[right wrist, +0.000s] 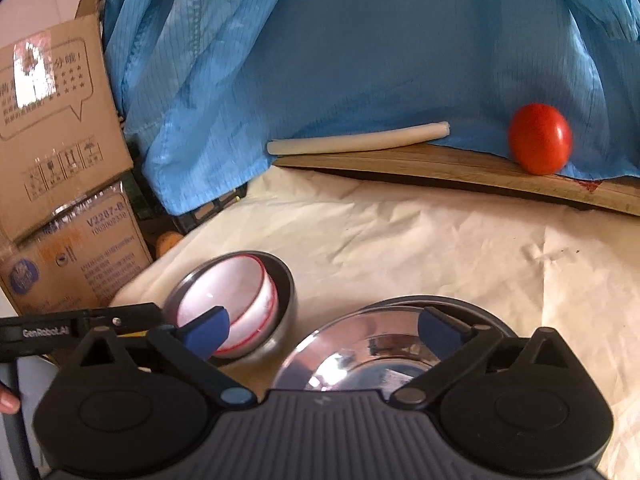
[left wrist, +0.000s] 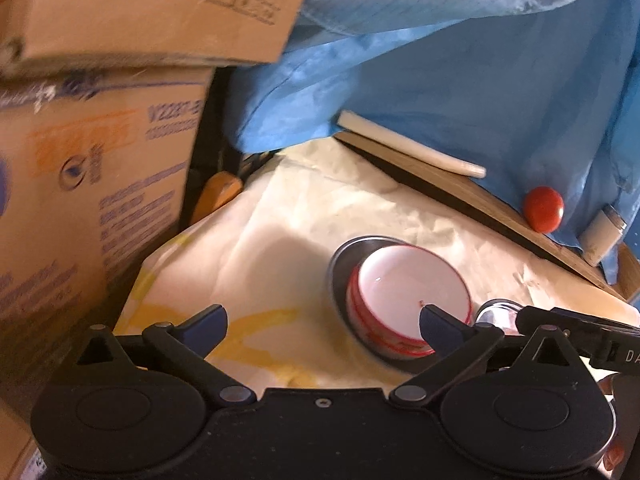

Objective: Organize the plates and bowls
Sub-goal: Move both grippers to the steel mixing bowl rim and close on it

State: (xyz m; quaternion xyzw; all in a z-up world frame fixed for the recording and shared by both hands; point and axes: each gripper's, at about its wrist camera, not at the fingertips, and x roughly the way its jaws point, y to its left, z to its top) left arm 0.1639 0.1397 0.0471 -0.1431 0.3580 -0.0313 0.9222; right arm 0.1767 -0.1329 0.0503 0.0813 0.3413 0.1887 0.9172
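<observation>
Beside the stacked steel plates point(right wrist: 376, 344), already nested: white red-rimmed bowl point(right wrist: 228, 304) inside steel bowl point(right wrist: 280, 312); left gripper point(left wrist: 324, 326) and right gripper point(right wrist: 324, 330) both released, empty; seemingly little left.

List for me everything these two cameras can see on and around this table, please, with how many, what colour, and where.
White bowl with red rim: one, nested inside the steel bowl.
Steel bowl: one, silver, on the cream cloth.
Shiny steel plate: one, silver, right of the bowls.
Red tomato: one, on the wooden board.
Wooden board: one, brown, at the back.
White roll: one, on the board.
Blue fabric: one, draped behind.
Cardboard boxes: two, brown, stacked left.
Cream cloth: one, covering the table.
Left hand-held gripper: black, blue pads, open.
Right hand-held gripper: same, open.
</observation>
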